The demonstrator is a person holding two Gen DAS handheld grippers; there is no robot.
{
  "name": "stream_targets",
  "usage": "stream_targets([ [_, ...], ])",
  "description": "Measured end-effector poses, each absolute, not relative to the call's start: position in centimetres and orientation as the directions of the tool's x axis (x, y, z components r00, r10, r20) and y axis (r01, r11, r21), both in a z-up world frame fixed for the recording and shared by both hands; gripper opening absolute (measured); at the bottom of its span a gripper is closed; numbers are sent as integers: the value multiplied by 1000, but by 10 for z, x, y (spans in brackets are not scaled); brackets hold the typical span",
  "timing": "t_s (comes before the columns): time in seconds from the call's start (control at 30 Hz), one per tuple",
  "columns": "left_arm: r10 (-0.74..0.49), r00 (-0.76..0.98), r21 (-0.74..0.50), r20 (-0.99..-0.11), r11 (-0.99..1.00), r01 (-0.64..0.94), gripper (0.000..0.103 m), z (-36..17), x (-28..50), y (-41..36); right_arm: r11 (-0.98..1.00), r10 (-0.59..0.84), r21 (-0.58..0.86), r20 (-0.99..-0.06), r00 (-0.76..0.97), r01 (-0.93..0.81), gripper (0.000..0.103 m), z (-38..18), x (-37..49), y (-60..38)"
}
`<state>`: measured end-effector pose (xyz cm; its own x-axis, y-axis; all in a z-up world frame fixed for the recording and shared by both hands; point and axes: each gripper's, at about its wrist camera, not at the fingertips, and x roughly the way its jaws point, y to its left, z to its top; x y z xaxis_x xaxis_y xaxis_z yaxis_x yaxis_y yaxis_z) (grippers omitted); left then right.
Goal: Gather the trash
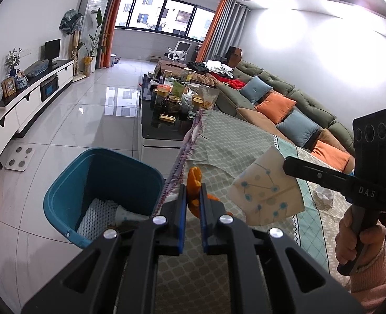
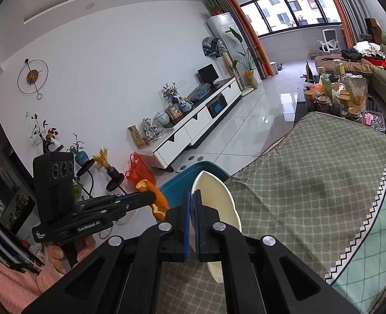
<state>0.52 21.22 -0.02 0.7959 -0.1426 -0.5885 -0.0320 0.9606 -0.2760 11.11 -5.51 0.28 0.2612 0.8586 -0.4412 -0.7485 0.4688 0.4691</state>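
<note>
Both grippers were closed on trash above a table draped in a grey-green lattice-patterned cloth (image 1: 229,141). Clamped between the blue pads of the left gripper (image 1: 193,196) was a curled strip of orange peel (image 1: 194,180), which stuck up above its fingertips. In the right wrist view, the right gripper (image 2: 192,201) pinched the edge of a cream, scallop-rimmed paper plate (image 2: 214,193); from the left wrist view the plate's underside showed blue dots joined by thin lines. Just beyond the cloth's fringed edge, a teal plastic bin (image 1: 70,183) stood on the glossy white tiled floor, already holding a white foam net sleeve (image 1: 96,214) and a crumpled paper piece. A crumpled white tissue (image 1: 324,196) lay farther along the cloth, beyond the right gripper. Behind the table stood a black coffee table (image 1: 161,130) crowded with jars, and a green sofa (image 1: 292,96) with orange and blue cushions ran along the wall. A hand (image 1: 355,240) in a pink sleeve gripped the right gripper's handle.
</note>
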Motion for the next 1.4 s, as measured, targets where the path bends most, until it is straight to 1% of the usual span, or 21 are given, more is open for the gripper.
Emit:
stream_targets([
  [0.7,-82,800,-262,-594,960,-96,10,1,5,227,428,877,491,-427,218,-759,3,5,114,-31],
  [1.4,-33,786,-260,-617,952,-164,10,-13,14,251,399,885,526,-434,167,-751,3,3,126,2],
])
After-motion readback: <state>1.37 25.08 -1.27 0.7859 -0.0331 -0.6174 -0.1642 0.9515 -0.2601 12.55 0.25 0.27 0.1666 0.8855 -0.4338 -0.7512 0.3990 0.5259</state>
